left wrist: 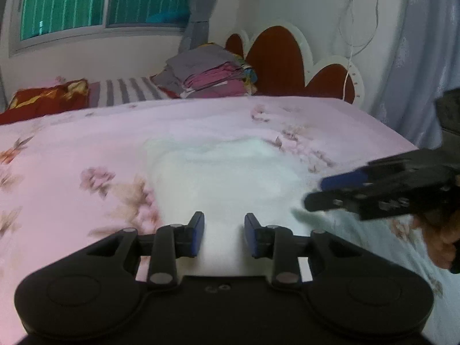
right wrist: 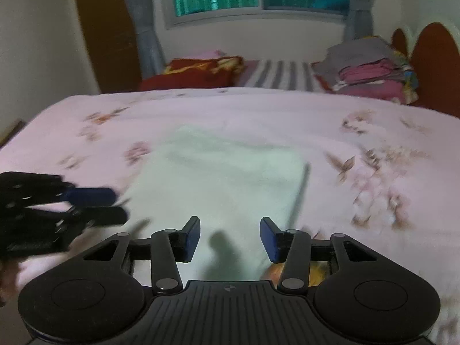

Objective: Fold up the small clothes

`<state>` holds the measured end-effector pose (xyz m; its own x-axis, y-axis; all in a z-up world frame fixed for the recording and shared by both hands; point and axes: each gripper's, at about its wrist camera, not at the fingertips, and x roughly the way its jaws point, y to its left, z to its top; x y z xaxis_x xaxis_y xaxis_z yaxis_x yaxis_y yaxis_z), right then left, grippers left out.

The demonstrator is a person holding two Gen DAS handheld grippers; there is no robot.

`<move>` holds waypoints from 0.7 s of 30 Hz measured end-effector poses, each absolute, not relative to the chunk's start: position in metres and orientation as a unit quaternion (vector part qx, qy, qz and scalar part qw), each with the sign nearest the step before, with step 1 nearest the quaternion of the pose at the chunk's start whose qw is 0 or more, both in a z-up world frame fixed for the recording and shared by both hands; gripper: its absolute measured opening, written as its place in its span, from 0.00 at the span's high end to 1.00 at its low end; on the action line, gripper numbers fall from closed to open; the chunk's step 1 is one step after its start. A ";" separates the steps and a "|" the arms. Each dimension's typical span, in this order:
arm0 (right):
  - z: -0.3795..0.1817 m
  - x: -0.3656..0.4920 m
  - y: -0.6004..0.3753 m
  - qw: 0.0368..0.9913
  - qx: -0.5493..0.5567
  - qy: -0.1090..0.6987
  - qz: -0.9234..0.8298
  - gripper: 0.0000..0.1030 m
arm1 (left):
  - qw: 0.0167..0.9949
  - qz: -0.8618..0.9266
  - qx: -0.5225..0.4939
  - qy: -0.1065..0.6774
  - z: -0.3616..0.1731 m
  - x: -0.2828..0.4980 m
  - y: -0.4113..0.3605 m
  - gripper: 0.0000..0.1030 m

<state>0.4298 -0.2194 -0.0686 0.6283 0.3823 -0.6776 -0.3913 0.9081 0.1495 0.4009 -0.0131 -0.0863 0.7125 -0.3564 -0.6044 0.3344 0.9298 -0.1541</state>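
Note:
A pale white-green small garment [left wrist: 224, 172] [right wrist: 224, 172] lies spread flat on the pink floral bedsheet [left wrist: 72, 149] [right wrist: 373, 132]. My left gripper [left wrist: 224, 235] hovers over the garment's near edge, jaws a little apart, with only the lying cloth showing in the gap. In the right wrist view it [right wrist: 118, 205] comes in from the left at the garment's left edge, nothing between its fingers. My right gripper [right wrist: 230, 238] stands open over the near part of the garment. It [left wrist: 313, 191] reaches in from the right, just above a cloth corner.
A stack of folded clothes [left wrist: 210, 72] [right wrist: 371, 72] sits at the far side by the red headboard [left wrist: 276, 60]. A red pillow [left wrist: 46, 100] [right wrist: 198, 72] lies beside a striped sheet. An orange-yellow item [right wrist: 313, 270] peeks out under my right gripper. A hand [left wrist: 442, 244] holds it.

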 end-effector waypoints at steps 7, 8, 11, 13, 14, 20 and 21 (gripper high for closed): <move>-0.100 0.373 -0.200 0.874 -0.072 0.427 0.219 0.55 | 0.900 -0.165 -0.013 0.404 -0.127 0.375 -0.005 0.67; -0.111 0.373 -0.203 0.873 -0.084 0.433 0.207 0.55 | 0.898 -0.160 -0.036 0.407 -0.129 0.371 0.002 0.67; -0.109 0.374 -0.220 0.873 -0.041 0.443 0.199 0.55 | 0.900 -0.155 -0.037 0.406 -0.124 0.363 0.005 0.67; -0.104 0.369 -0.219 0.874 -0.057 0.441 0.198 0.55 | 0.901 -0.152 -0.032 0.406 -0.121 0.358 0.004 0.68; -0.101 0.365 -0.219 0.874 -0.058 0.441 0.196 0.55 | 0.902 -0.148 -0.033 0.405 -0.119 0.357 0.003 0.69; -0.072 0.342 -0.206 0.901 -0.030 0.374 0.217 0.57 | 0.927 -0.148 -0.034 0.344 -0.096 0.350 -0.016 0.54; -0.069 0.339 -0.200 0.904 -0.029 0.361 0.227 0.57 | 0.922 -0.157 -0.025 0.352 -0.098 0.354 -0.024 0.57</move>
<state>0.3386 -0.1999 -0.0692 0.6361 0.3885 -0.6667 -0.4310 0.8955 0.1106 0.3543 -0.0242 -0.0977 0.7026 -0.3077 -0.6416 0.2726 0.9493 -0.1567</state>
